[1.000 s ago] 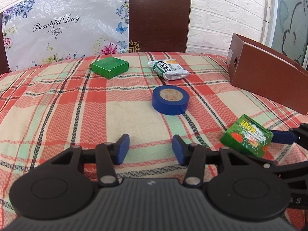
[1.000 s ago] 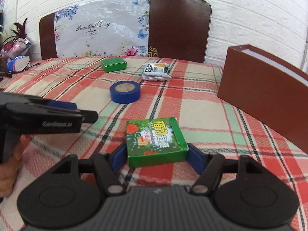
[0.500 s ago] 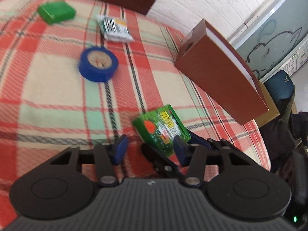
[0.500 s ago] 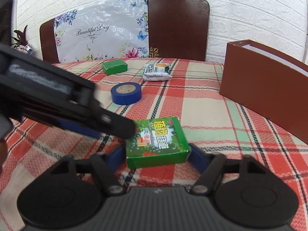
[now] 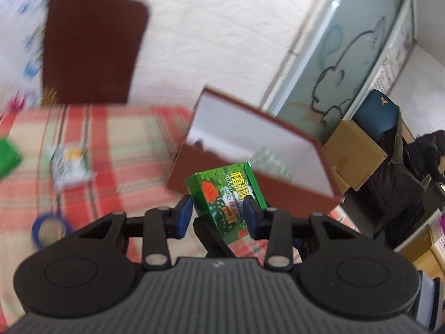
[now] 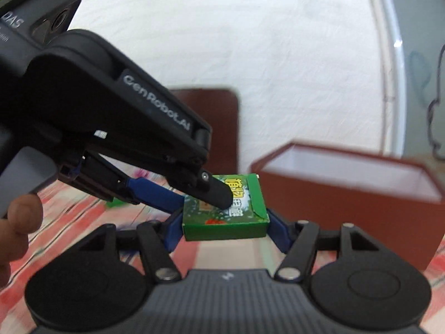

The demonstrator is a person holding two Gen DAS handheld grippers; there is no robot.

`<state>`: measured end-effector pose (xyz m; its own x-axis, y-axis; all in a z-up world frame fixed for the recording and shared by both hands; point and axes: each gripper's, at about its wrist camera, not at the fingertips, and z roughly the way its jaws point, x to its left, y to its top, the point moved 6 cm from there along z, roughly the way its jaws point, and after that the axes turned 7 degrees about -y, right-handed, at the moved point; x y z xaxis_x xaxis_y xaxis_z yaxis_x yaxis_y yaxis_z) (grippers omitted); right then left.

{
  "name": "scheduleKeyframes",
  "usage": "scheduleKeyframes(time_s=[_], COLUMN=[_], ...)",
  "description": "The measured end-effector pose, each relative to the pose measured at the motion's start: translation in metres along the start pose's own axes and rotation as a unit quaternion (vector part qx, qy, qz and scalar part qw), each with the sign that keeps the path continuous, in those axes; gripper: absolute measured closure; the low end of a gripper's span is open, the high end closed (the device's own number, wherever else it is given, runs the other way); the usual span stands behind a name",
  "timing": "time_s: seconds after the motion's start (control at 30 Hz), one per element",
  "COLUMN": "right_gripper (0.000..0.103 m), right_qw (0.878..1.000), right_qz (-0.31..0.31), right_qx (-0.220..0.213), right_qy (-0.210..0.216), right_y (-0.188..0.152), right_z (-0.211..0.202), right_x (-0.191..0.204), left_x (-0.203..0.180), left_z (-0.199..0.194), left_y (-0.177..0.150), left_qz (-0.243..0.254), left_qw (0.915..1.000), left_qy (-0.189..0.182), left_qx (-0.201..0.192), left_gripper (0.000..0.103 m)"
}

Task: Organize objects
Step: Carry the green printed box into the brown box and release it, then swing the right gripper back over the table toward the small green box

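Observation:
My right gripper (image 6: 225, 224) is shut on a green printed box (image 6: 226, 208) and holds it lifted above the checked tablecloth, in front of the open brown box (image 6: 347, 194). The left gripper (image 6: 200, 194) reaches in from the left over that green box; its fingers straddle it. In the left wrist view the green box (image 5: 228, 192) sits between the left gripper's (image 5: 218, 213) blue pads, which stand slightly apart from it. The brown box (image 5: 250, 144) with white inside lies just beyond.
A blue tape roll (image 5: 47, 229), a white-green packet (image 5: 69, 164) and a plain green box (image 5: 8, 157) lie on the plaid table. A brown chair back (image 5: 91, 47) stands behind. A cardboard carton (image 5: 353, 153) and a dark bag are off the table's right.
The right gripper has lifted the green box off the table toward the brown box. The left gripper swung right and now straddles the same box.

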<state>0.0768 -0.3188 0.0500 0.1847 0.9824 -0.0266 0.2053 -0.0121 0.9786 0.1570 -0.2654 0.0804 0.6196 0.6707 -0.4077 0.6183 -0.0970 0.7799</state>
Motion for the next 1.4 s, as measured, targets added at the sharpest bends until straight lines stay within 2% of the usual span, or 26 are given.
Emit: scheduleKeyframes(time_s=[0.13,0.33,0.43,0.5,0.57,0.7,0.83,0.93,1.0,1.1,1.2,1.27,1.3,1.4], right_gripper=[0.041,0.041,0.037,0.022,0.023,0.022,0.019,0.018,0.017,0.017,0.014,0.008,0.0,0.0], right_qw=[0.999,0.997,0.995,0.994,0.993,0.992,0.988,0.981,0.981,0.987,0.988,0.987,0.988,0.99], right_qz=[0.017,0.031,0.012,0.014,0.012,-0.005,-0.044,-0.085,-0.098,-0.098,-0.103,-0.098,-0.086,-0.04], right_qx=[-0.029,-0.013,-0.012,-0.021,-0.027,-0.055,-0.101,-0.138,-0.141,-0.118,-0.115,-0.128,-0.13,-0.111], right_qy=[-0.031,-0.065,-0.099,-0.11,-0.113,-0.115,-0.108,-0.109,-0.09,-0.039,-0.004,0.005,0.014,0.074], right_y=[0.029,0.032,0.015,0.006,0.007,0.007,0.006,0.004,0.002,-0.004,-0.006,-0.004,-0.002,-0.006], right_z=[0.038,0.105,0.132,0.137,0.134,0.128,0.11,0.093,0.086,0.076,0.053,0.025,0.02,0.01], right_x=[-0.035,-0.07,-0.078,-0.084,-0.087,-0.08,-0.063,-0.043,-0.029,0.001,0.039,0.048,0.048,0.066], left_x=[-0.016,-0.014,-0.012,-0.01,-0.007,-0.002,0.005,0.025,0.049,0.102,0.16,0.187,0.197,0.219], left_z=[0.04,0.105,0.127,0.134,0.131,0.103,0.046,-0.008,-0.041,-0.075,-0.105,-0.128,-0.138,-0.163], left_y=[0.037,0.064,0.065,0.059,0.053,0.047,0.036,0.014,-0.009,-0.057,-0.104,-0.124,-0.129,-0.129], left_qz=[0.033,0.033,0.055,0.08,0.09,0.069,0.064,0.069,0.065,0.048,-0.001,-0.021,-0.026,-0.039], left_qw=[0.9992,0.9994,0.9973,0.9938,0.9916,0.9923,0.9898,0.9826,0.9773,0.9654,0.9464,0.9337,0.9284,0.9165], left_qy=[-0.008,0.006,0.049,0.077,0.093,0.097,0.101,0.138,0.173,0.249,0.323,0.357,0.371,0.396], left_qx=[-0.019,-0.006,-0.001,-0.004,-0.011,-0.036,-0.078,-0.103,-0.103,-0.059,-0.01,-0.009,-0.015,-0.039], left_gripper=[0.061,0.06,0.055,0.054,0.053,0.053,0.052,0.049,0.047,0.046,0.047,0.047,0.046,0.046])
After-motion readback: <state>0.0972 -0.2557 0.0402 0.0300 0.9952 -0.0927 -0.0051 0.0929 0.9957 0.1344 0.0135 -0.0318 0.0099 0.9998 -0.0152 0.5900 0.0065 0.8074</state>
